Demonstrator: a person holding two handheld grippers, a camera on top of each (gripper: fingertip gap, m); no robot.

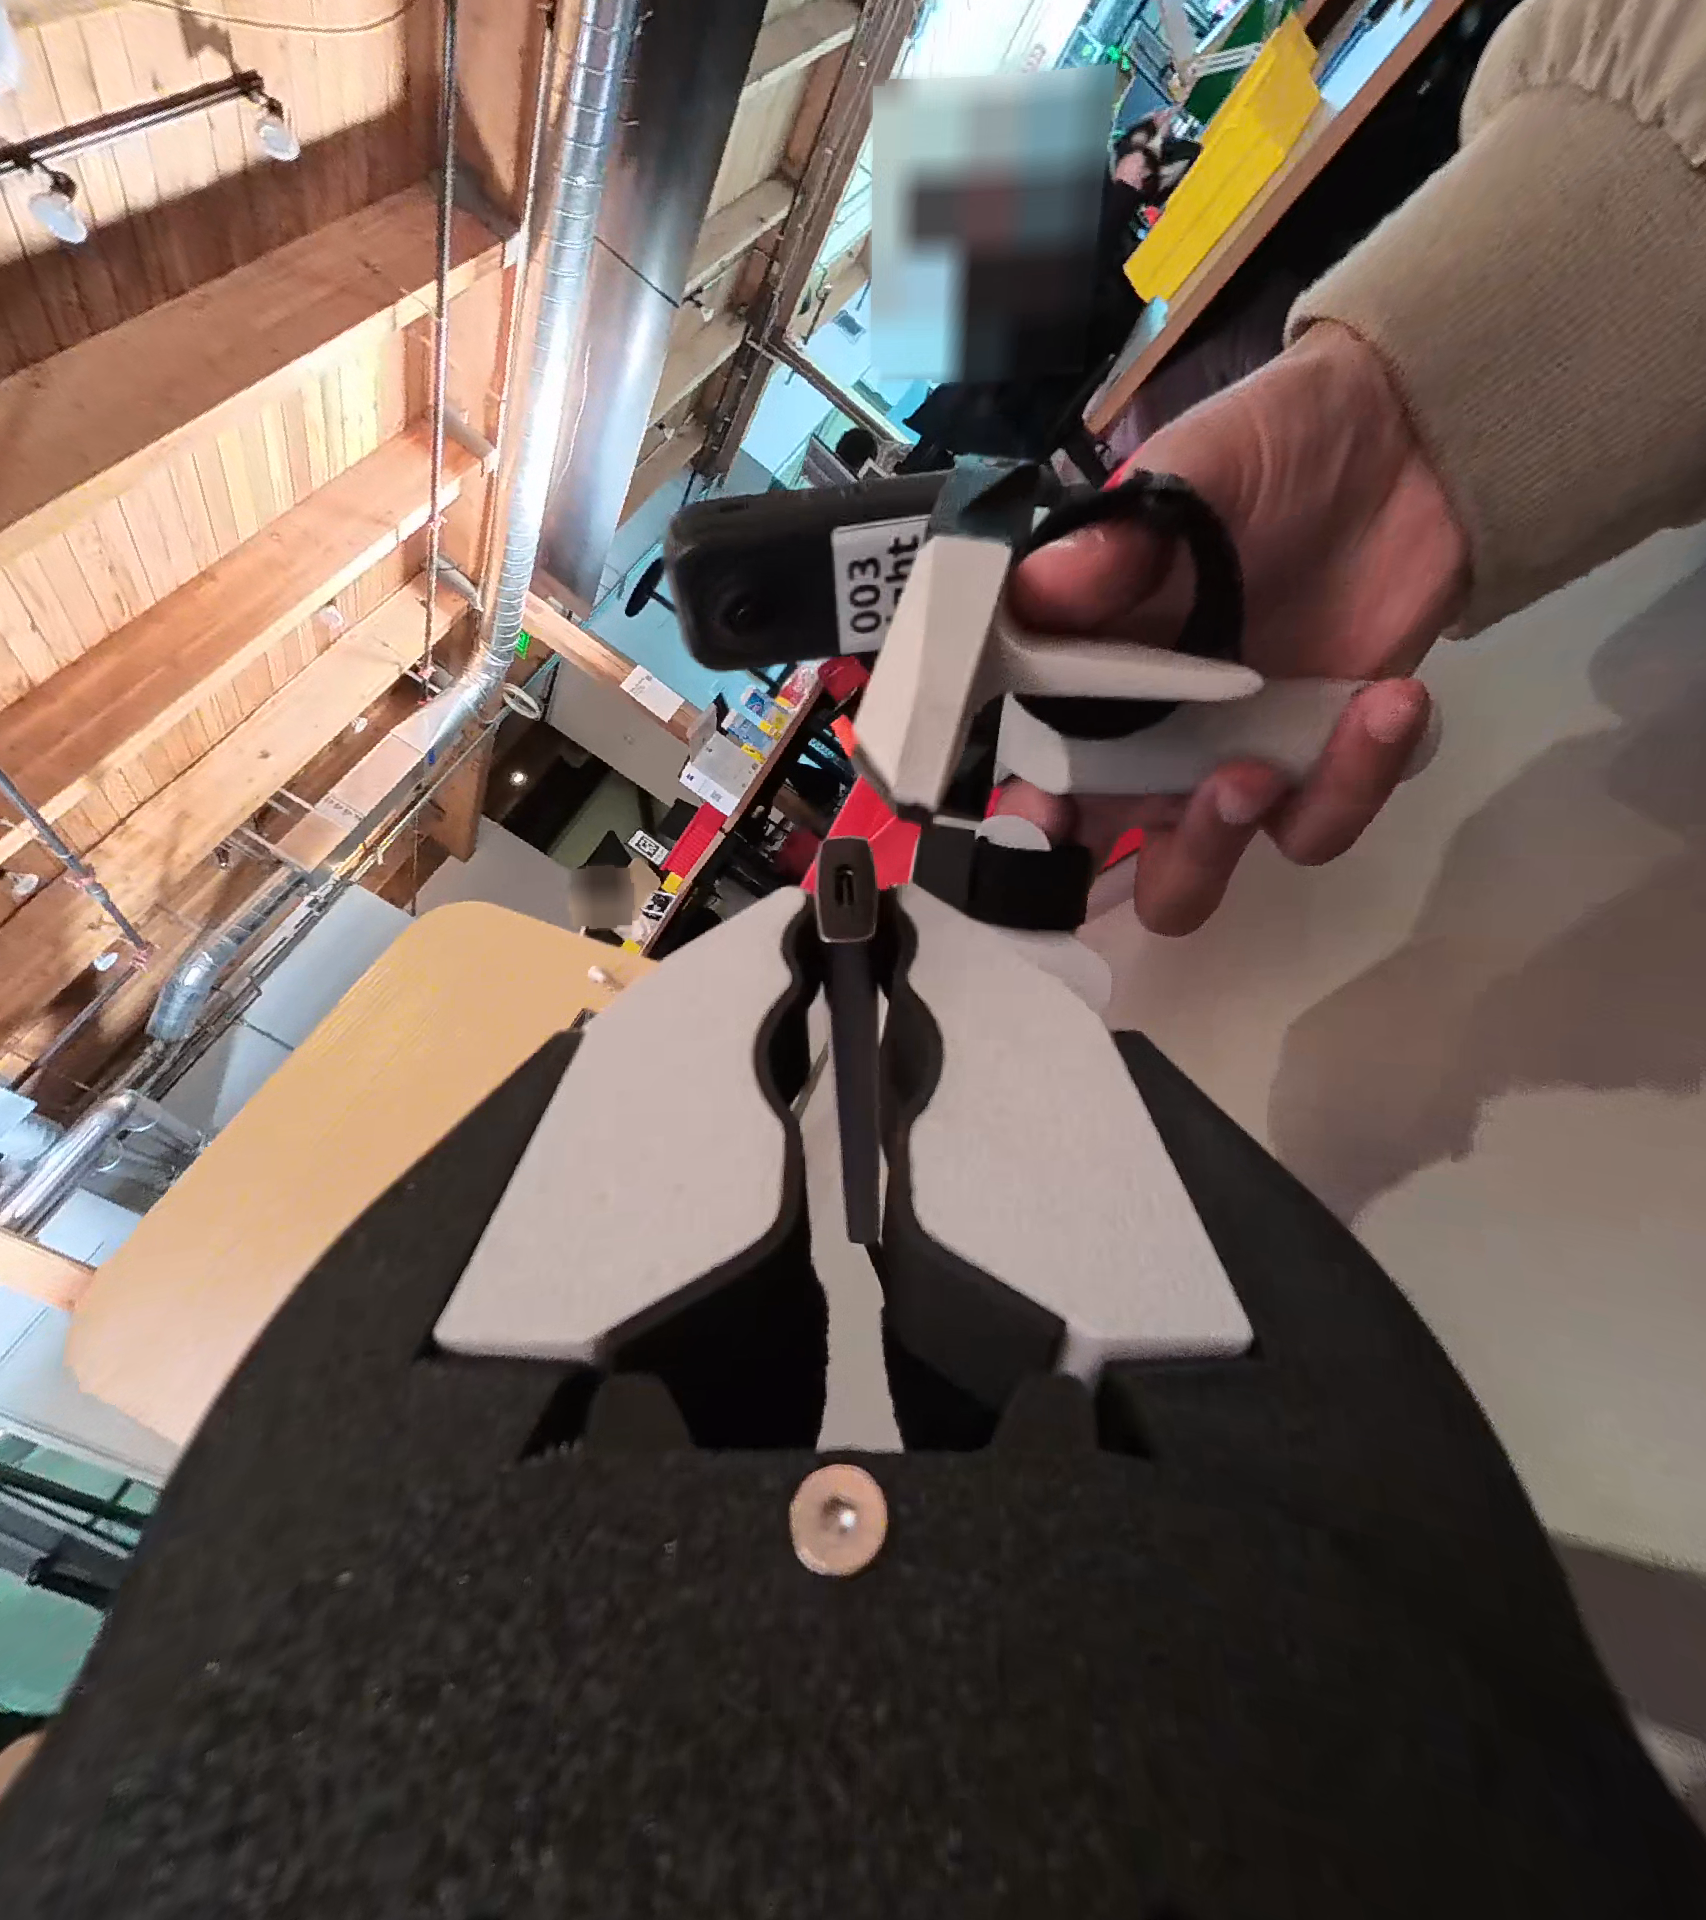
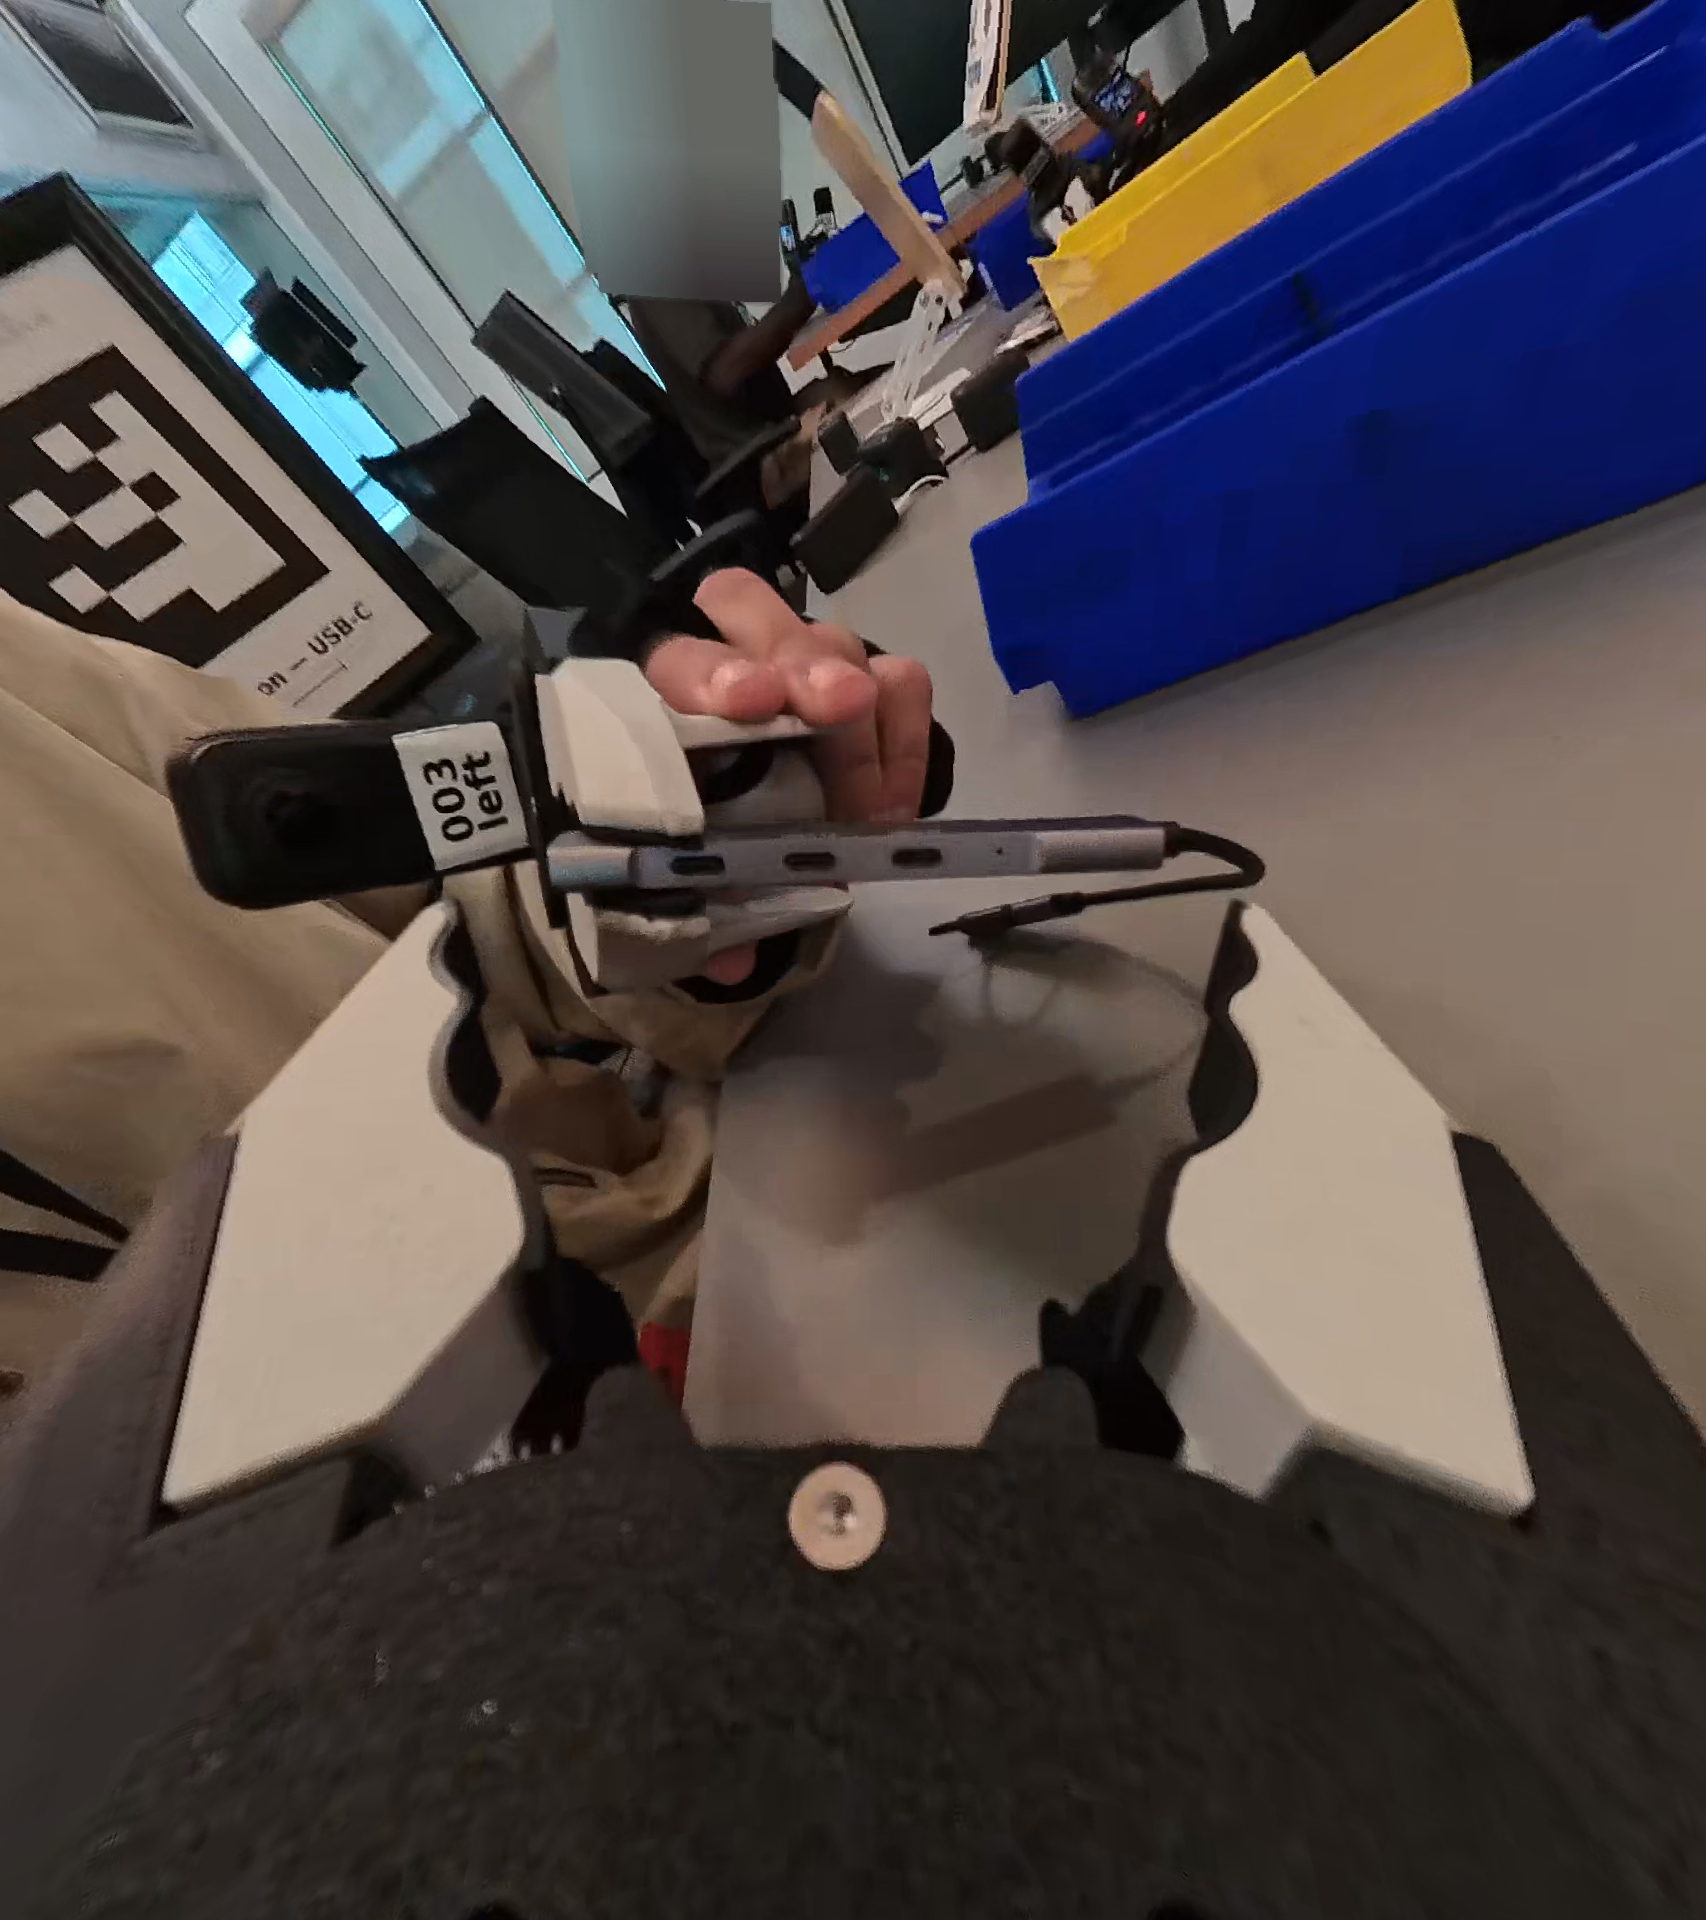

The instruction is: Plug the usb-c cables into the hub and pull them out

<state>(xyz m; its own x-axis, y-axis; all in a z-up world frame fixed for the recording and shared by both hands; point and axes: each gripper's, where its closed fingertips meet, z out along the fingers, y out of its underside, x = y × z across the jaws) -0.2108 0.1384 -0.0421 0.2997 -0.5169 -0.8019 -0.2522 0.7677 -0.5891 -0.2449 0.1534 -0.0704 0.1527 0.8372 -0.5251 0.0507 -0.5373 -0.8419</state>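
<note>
With the left gripper (image 1: 849,935) pinching only one end of the hub (image 2: 828,857), which juts toward 3 o'clock above the table (image 2: 1451,831), and the right gripper (image 2: 844,1039) spread empty, a hard plug push could probably lever the hub loose.

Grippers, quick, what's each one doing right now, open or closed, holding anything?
Left gripper: shut on the grey hub, held off the table.
Right gripper: open, holding nothing.
</note>
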